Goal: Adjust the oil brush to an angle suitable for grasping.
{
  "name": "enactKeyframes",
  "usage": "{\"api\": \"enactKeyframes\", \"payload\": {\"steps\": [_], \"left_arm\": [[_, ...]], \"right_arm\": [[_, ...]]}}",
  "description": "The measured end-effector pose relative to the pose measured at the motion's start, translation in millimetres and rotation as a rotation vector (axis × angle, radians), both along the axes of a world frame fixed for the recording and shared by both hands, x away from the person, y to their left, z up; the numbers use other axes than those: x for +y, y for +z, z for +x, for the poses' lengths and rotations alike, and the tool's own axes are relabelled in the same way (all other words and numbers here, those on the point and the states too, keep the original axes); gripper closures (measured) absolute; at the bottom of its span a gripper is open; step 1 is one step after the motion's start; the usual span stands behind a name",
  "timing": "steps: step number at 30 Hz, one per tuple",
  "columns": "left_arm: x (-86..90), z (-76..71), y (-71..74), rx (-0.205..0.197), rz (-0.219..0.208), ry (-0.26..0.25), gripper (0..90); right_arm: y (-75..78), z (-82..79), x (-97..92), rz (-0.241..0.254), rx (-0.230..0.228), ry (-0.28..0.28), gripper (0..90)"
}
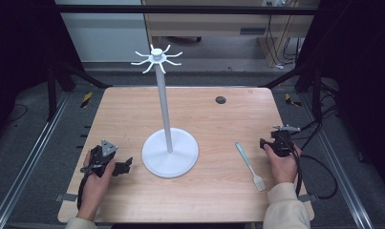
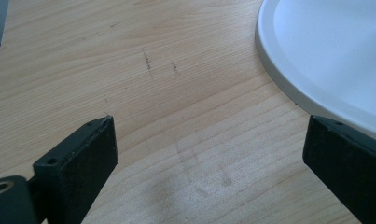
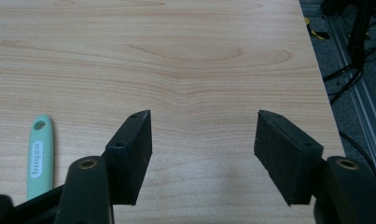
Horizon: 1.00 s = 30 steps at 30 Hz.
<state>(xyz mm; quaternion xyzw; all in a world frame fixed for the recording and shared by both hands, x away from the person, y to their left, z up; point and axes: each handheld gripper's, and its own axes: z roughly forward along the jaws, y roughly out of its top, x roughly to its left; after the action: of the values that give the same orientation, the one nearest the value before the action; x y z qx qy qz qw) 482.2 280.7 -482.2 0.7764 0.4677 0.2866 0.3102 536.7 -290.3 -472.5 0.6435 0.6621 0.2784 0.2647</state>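
A wooden table (image 1: 214,119) has a tall white stand (image 1: 169,151) in the middle. The stand has a round flat base, a thin pole and little hooks (image 1: 156,58) at the top.

The left gripper (image 1: 124,166) sits low by the table's near left side, just beside the stand's base. Its jaws are spread wide, with nothing between them but bare wood.

The right gripper (image 1: 265,144) is near the right edge. Its jaws are wide apart too and hold nothing.

A small brush (image 1: 250,166) lies flat on the table, just left of the right gripper. It has a mint green handle (image 3: 39,154) with a hole at the end. Its bristles look pale, maybe white.
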Motion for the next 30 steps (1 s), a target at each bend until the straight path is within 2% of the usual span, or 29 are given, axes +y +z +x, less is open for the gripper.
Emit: {"api": "enactKeyframes", "payload": {"steps": [4, 6, 7, 8, 13, 14, 20, 21, 24, 26, 30], "left_arm": [[-0.2, -0.3, 0.3, -0.002, 0.001, -0.001, 2.7], [-0.3, -0.2, 0.2, -0.002, 0.002, -0.002, 2.7], [-0.3, -0.2, 0.3, -0.002, 0.002, -0.002, 2.6], [-0.2, -0.1, 0.3, -0.003, 0.002, -0.001, 2.6], [0.5, 0.0, 0.5, -0.003, 0.003, 0.000, 2.7], [0.4, 0.0, 0.4, -0.003, 0.002, 0.000, 2.6], [0.0, 0.1, 0.3, -0.002, 0.004, -0.003, 2.7], [0.1, 0.1, 0.3, -0.002, 0.004, -0.003, 2.7], [0.2, 0.2, 0.4, -0.002, 0.004, -0.004, 2.7], [0.1, 0.2, 0.3, -0.002, 0.004, -0.004, 2.7], [0.1, 0.2, 0.4, -0.002, 0.005, -0.005, 2.7]], "right_arm": [[-0.1, 0.8, 4.0, -0.004, 0.002, 0.016, 43.9], [0.1, 1.0, 7.1, -0.003, 0.001, 0.031, 48.2], [-0.3, 1.4, 11.1, -0.004, 0.006, 0.048, 53.5], [-0.3, 1.4, 11.1, -0.004, 0.006, 0.048, 53.5], [-2.2, 3.4, 23.6, -0.012, 0.020, 0.124, 66.5], [-2.7, 4.0, 28.5, -0.015, 0.021, 0.157, 72.8], [-6.0, 5.0, 39.3, -0.028, 0.051, 0.224, 84.6], [-7.8, 5.7, 41.9, -0.021, 0.060, 0.249, 87.7], [-9.0, 6.1, 44.8, -0.016, 0.068, 0.267, 90.0], [-10.8, 6.9, 50.8, -0.009, 0.079, 0.299, 90.0], [-12.3, 7.9, 55.0, -0.013, 0.083, 0.315, 90.0]]}}
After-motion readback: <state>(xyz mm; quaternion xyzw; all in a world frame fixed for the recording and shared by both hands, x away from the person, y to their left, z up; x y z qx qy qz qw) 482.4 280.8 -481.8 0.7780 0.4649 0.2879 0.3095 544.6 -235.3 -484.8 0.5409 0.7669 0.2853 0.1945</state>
